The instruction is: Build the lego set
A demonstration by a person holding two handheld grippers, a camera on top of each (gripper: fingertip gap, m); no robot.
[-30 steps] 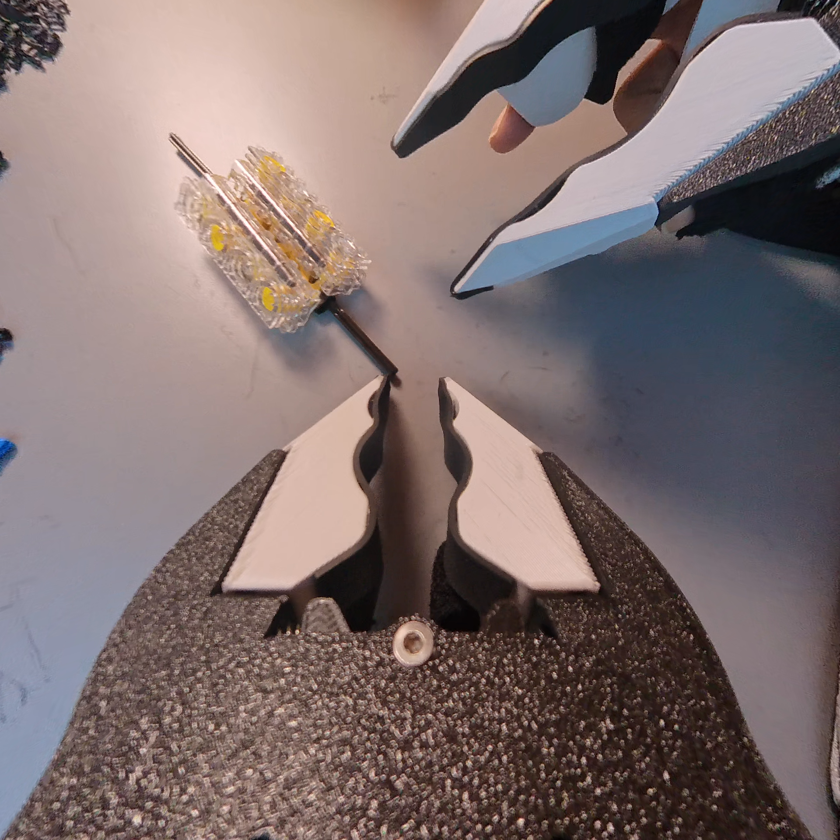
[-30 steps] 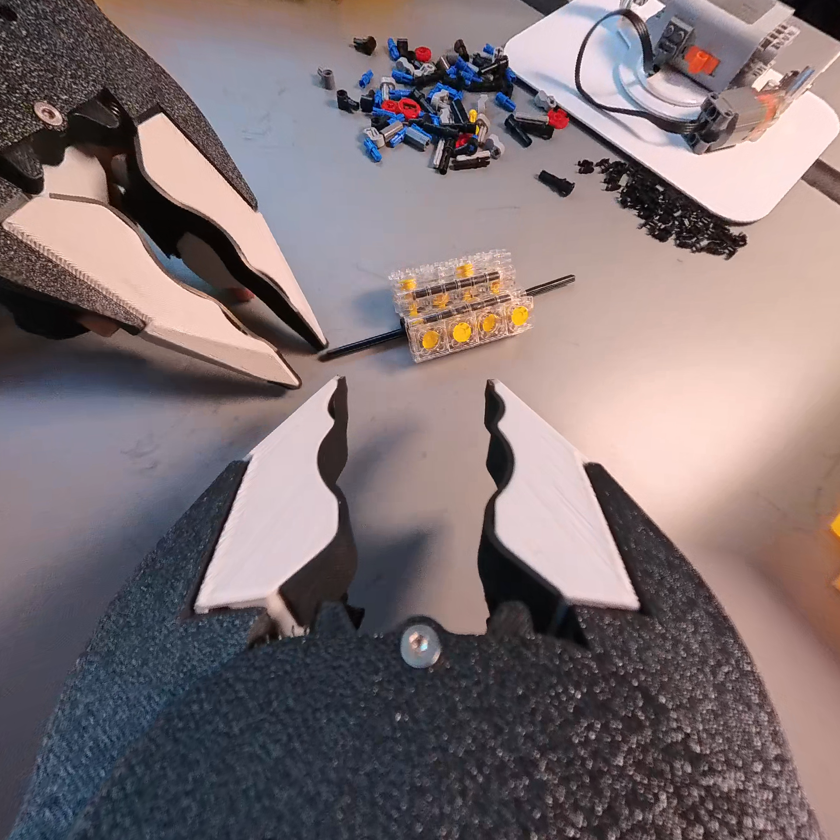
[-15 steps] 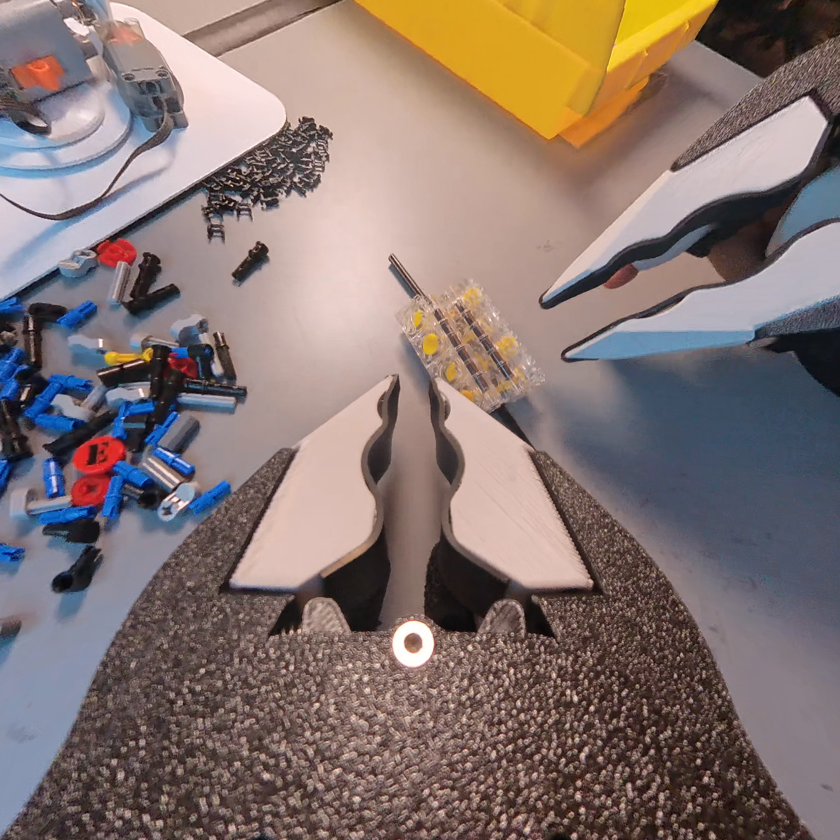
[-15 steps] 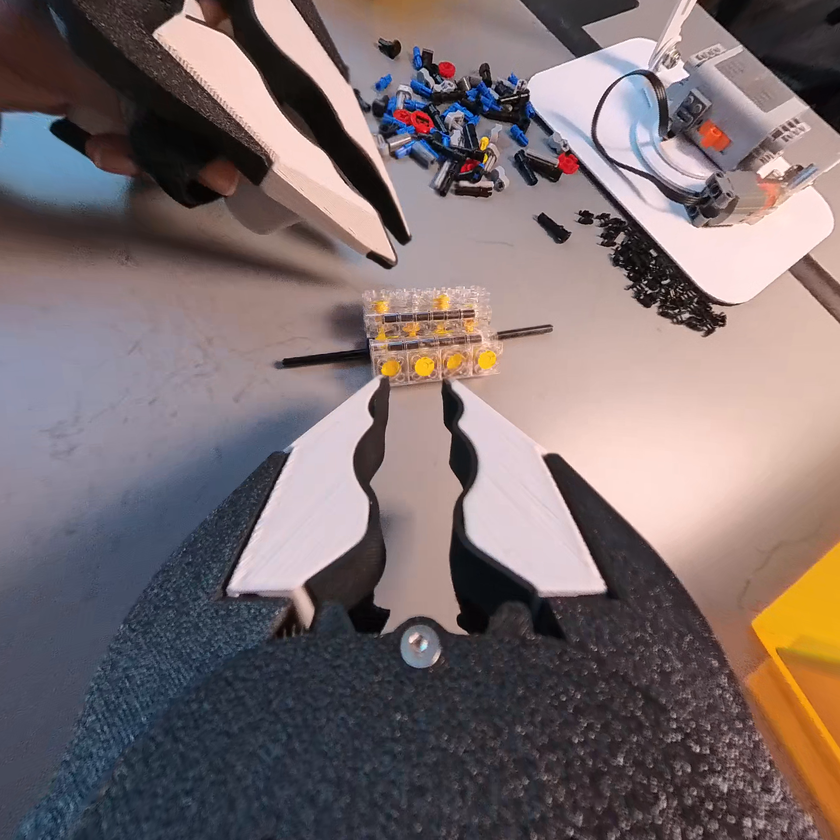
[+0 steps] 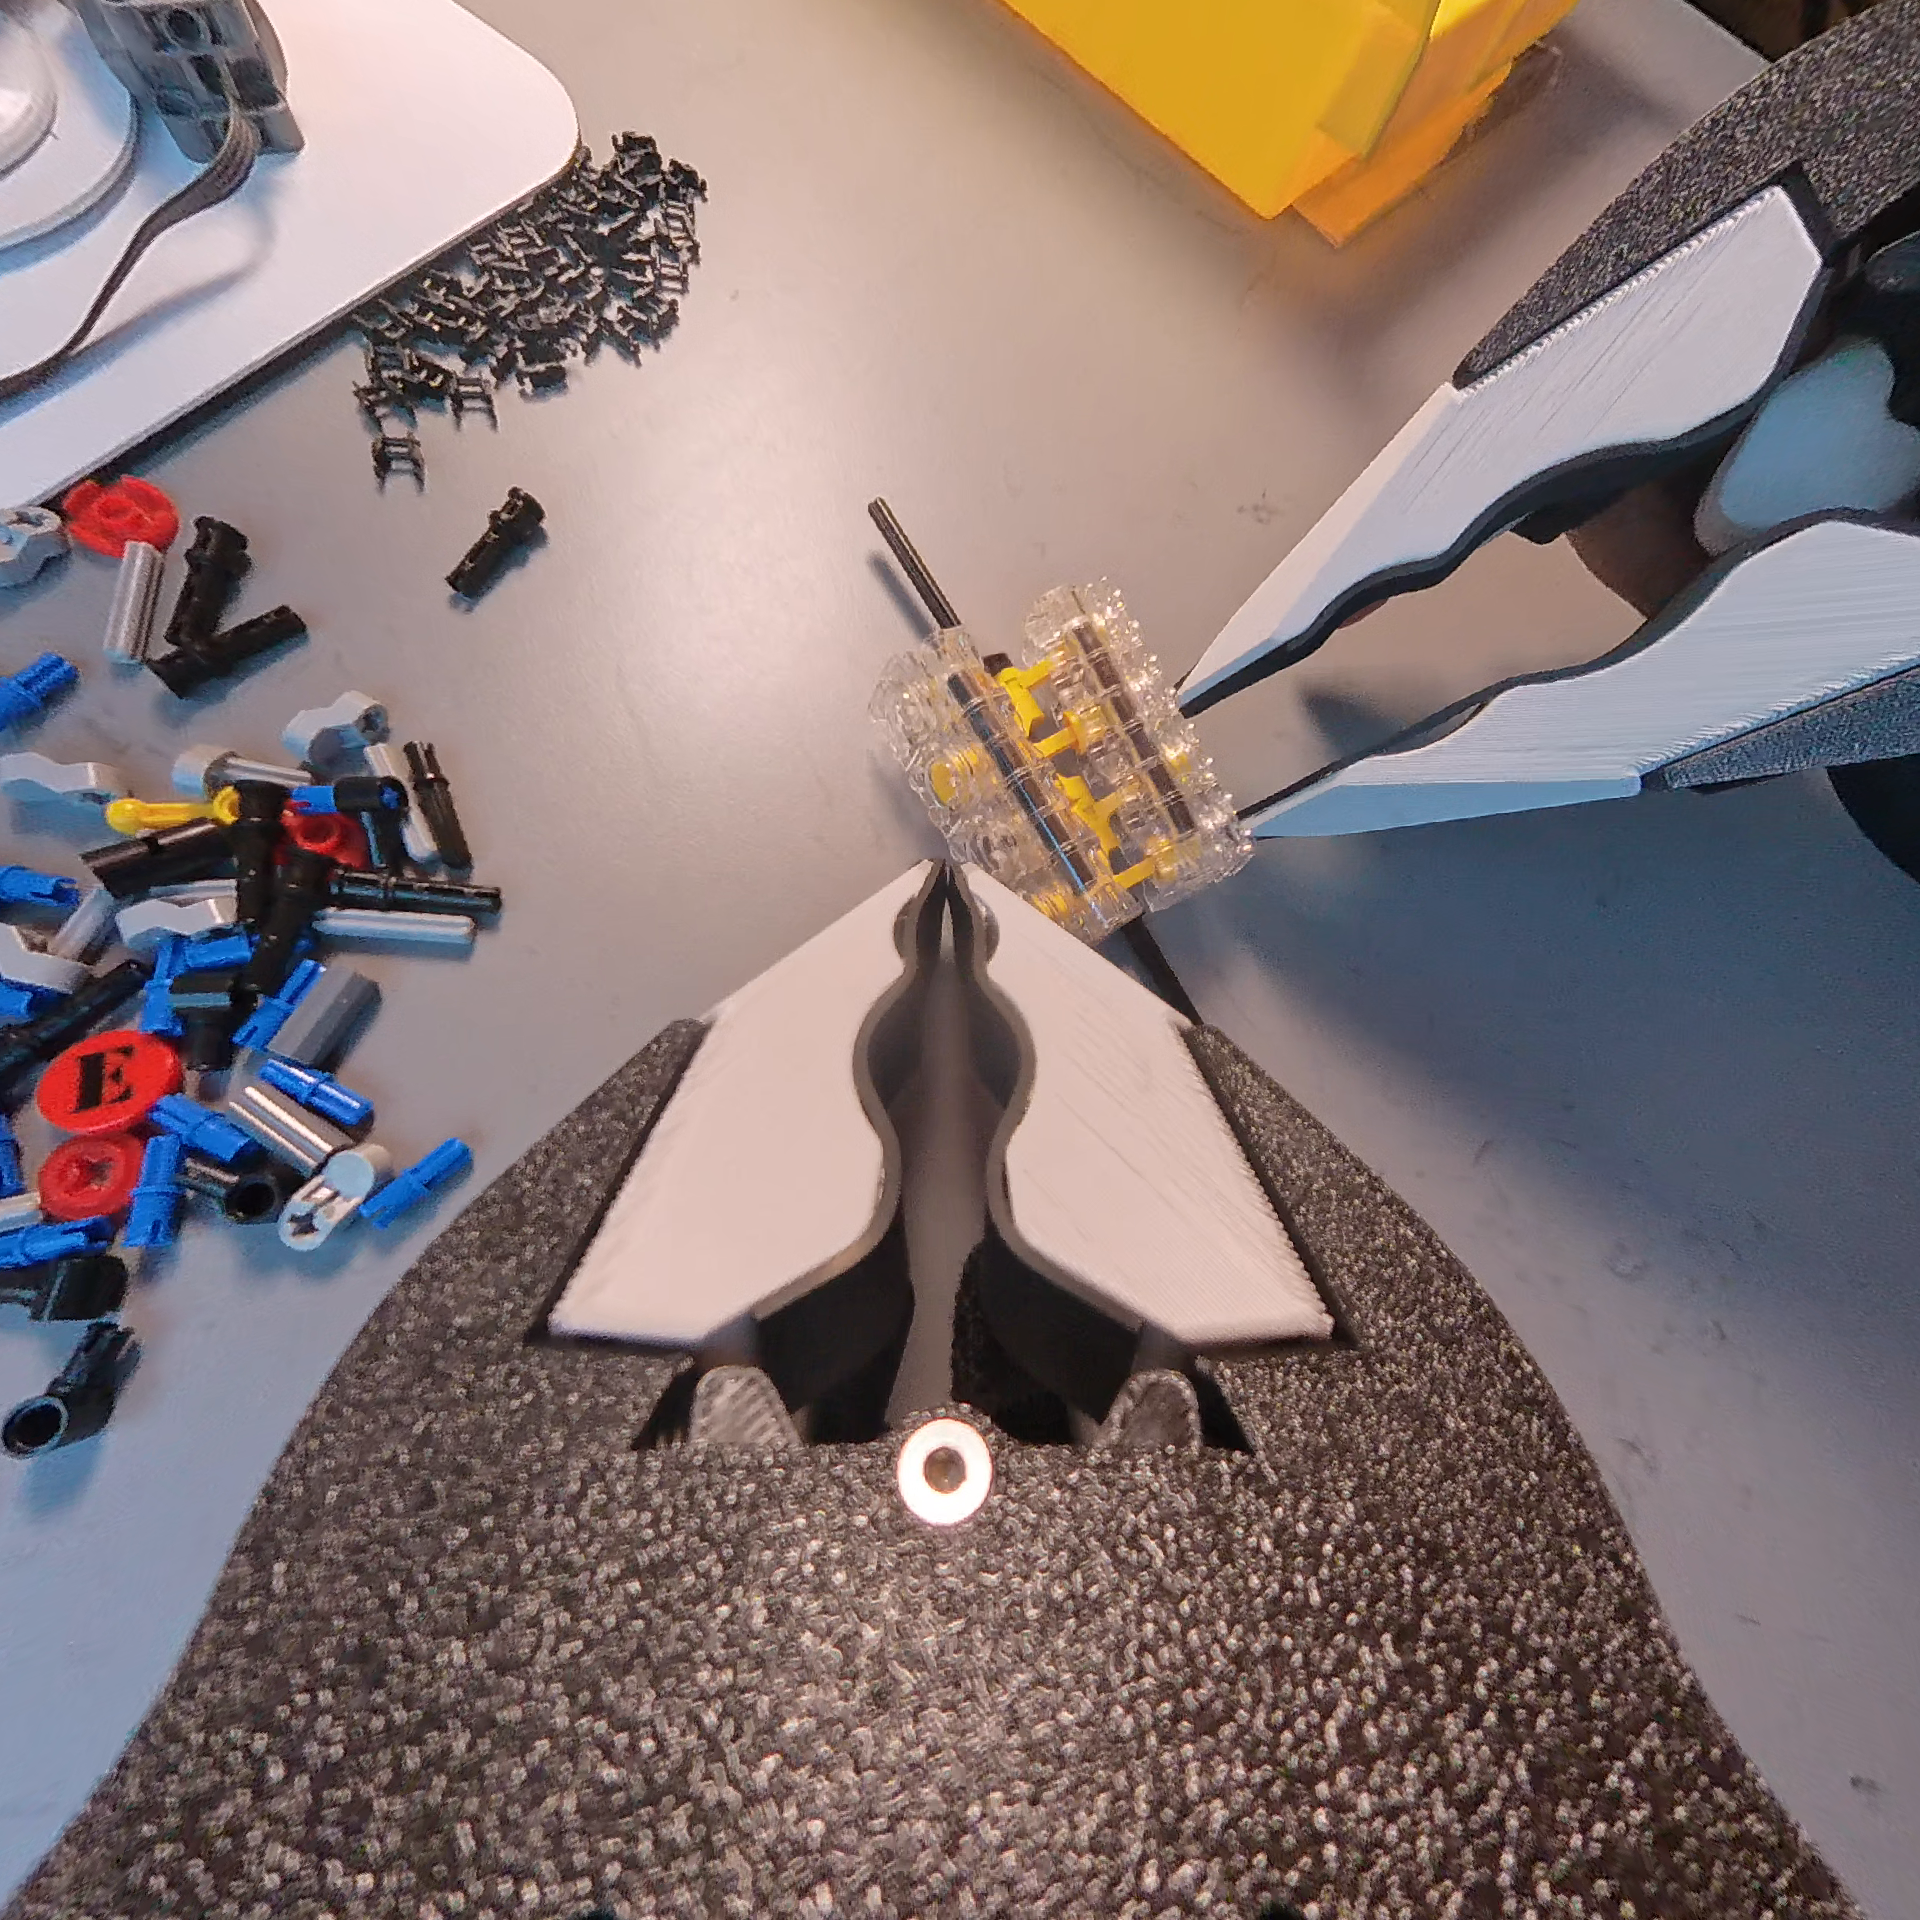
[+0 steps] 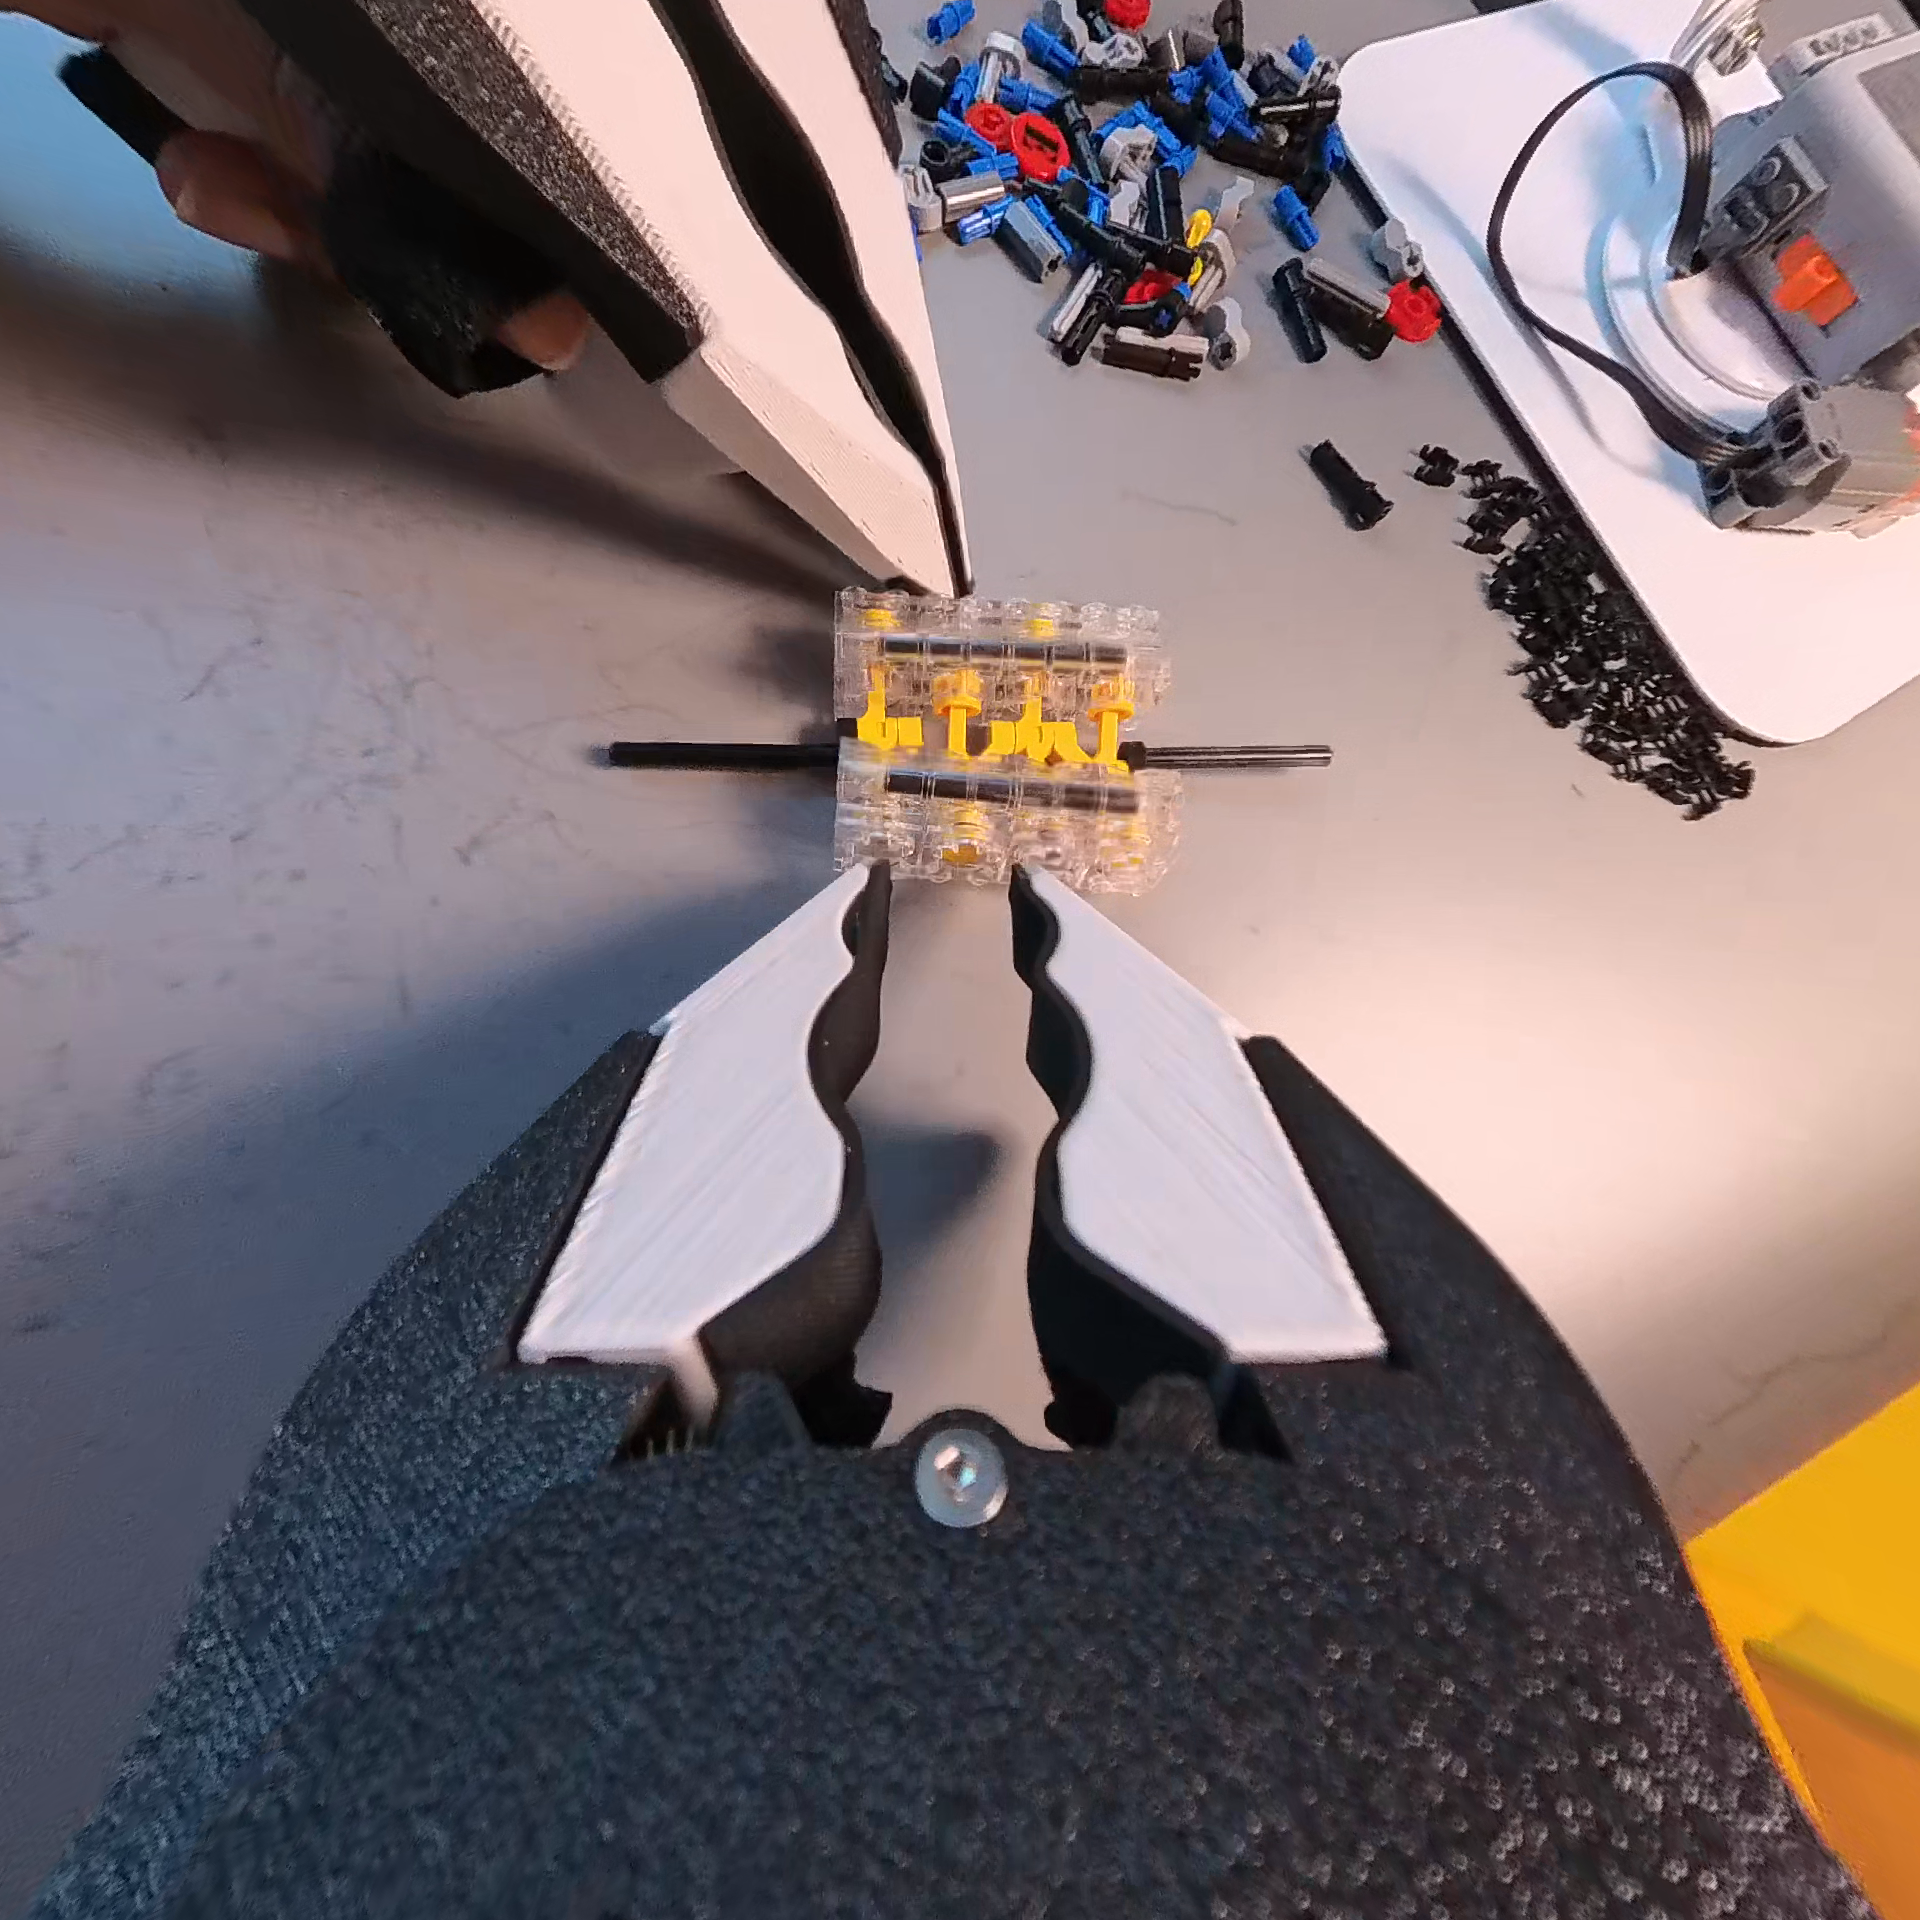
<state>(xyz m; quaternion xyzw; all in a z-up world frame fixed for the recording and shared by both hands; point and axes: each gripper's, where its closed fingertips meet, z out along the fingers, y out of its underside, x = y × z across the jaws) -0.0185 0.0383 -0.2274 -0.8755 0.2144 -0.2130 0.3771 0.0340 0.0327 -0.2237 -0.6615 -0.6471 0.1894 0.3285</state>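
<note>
A clear brick block with yellow pistons lies on the grey table, a black axle running through it. My left gripper is shut and empty, its tips against one corner of the block. My right gripper is open by a narrow gap, both tips touching the near side of the block. In the left wrist view the right gripper comes in from the right. In the right wrist view the left gripper comes in from the upper left, touching the block's far corner.
A pile of small blue, black, red and grey parts lies beside a heap of tiny black pieces. A white board carries a grey motor with a cable. A yellow box stands nearby. The left gripper's tips are roughly 6 cm from the right gripper's.
Both grippers have closed in on the block from opposite sides and now touch it. The left gripper has shut, the right has narrowed. The block has turned so its yellow pistons show.
</note>
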